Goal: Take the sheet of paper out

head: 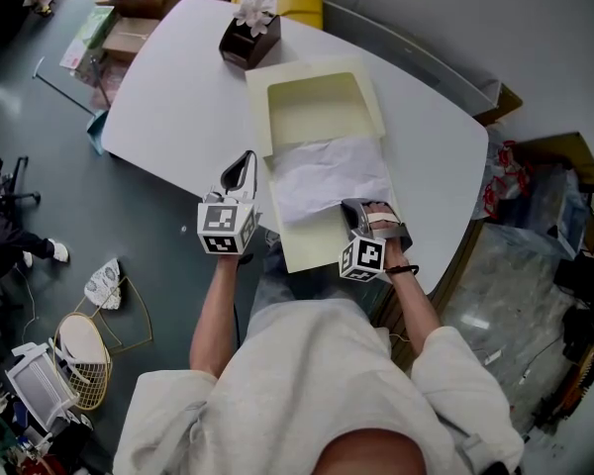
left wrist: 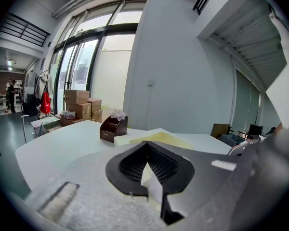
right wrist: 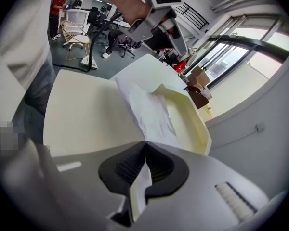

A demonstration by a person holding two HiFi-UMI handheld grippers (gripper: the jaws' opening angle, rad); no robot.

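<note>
Two grippers at a cream box on the table. Right gripper: fingers clamped on near edge of crumpled paper, mostly out of box, draped over its front flap. Left gripper: fingers pressed together beside box's left edge.

Head cam: high up, steep down on the surface, left tool and right tool in frame. Tool cams sit close behind jaws: left near level, right pitched down. All share the box; head and right share the paper.
</note>
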